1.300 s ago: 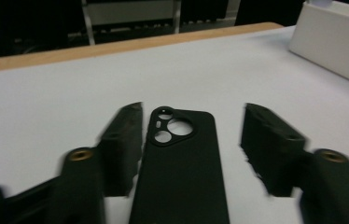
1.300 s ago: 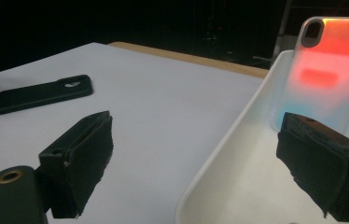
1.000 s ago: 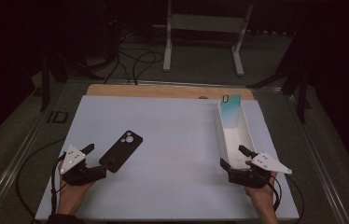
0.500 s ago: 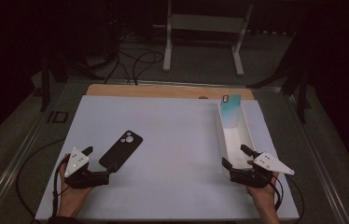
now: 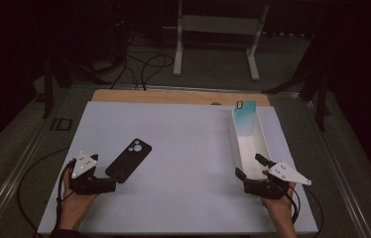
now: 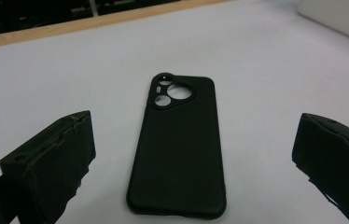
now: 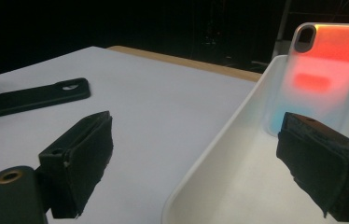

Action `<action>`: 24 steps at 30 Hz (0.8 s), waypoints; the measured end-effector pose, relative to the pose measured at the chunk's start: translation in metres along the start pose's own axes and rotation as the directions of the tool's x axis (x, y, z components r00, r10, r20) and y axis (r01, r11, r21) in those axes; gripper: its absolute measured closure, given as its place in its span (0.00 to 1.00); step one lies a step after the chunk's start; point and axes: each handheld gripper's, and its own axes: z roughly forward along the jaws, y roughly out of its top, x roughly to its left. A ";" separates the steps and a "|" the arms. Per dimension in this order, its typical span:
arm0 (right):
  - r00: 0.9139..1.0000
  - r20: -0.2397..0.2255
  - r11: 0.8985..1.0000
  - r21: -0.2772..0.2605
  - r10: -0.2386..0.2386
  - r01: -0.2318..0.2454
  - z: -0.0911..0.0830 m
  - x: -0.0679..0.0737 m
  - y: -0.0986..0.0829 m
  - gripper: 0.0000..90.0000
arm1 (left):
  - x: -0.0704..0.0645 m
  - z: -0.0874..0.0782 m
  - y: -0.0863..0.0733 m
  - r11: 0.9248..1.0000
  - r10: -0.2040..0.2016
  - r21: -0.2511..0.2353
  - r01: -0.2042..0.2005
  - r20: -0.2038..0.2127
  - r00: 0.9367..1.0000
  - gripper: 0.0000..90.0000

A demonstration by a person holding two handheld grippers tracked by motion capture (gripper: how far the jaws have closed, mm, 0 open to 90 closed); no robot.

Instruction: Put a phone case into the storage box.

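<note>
A black phone case [image 5: 130, 158] lies back up on the white table top, left of centre. My left gripper [image 5: 109, 180] is open at its near end; in the left gripper view the case [image 6: 179, 149] lies flat between and just ahead of the spread jaws of the left gripper [image 6: 193, 140]. A long white bin [image 5: 233, 141] stands at the right, with a translucent teal and orange phone case [image 5: 246, 116] leaning upright at its far end. My right gripper [image 5: 250, 167] is open at the bin's near end. The right gripper [image 7: 198, 140] straddles the bin's wall [image 7: 219, 135], looking toward the translucent case [image 7: 324, 60].
The white sheet [image 5: 188, 144] covers the table, with a wooden strip [image 5: 173, 96] along its far edge. A small black frame [image 5: 62, 124] lies off the sheet's left side. A white metal stand [image 5: 216, 29] and cables sit on the floor beyond.
My left gripper has dropped lower and turned its jaws toward the black case's near end. The right gripper has drifted slightly nearer the table's front edge. The cases and bin have not moved.
</note>
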 end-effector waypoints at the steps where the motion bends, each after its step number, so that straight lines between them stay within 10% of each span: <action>1: 1.000 0.001 1.000 0.001 -0.001 0.001 0.000 0.000 0.000 0.12 | 0.001 0.002 0.001 1.000 0.003 0.012 -0.003 0.000 1.000 0.00; 13: 1.000 0.003 1.000 0.002 -0.001 0.001 0.000 0.000 0.001 0.12 | 0.008 0.023 0.014 0.992 0.038 0.124 -0.038 0.006 0.999 0.00; 24: 1.000 0.008 1.000 0.001 0.004 -0.005 0.000 -0.002 0.000 0.12 | 0.016 0.049 0.020 0.969 0.045 0.242 -0.050 0.025 0.999 0.00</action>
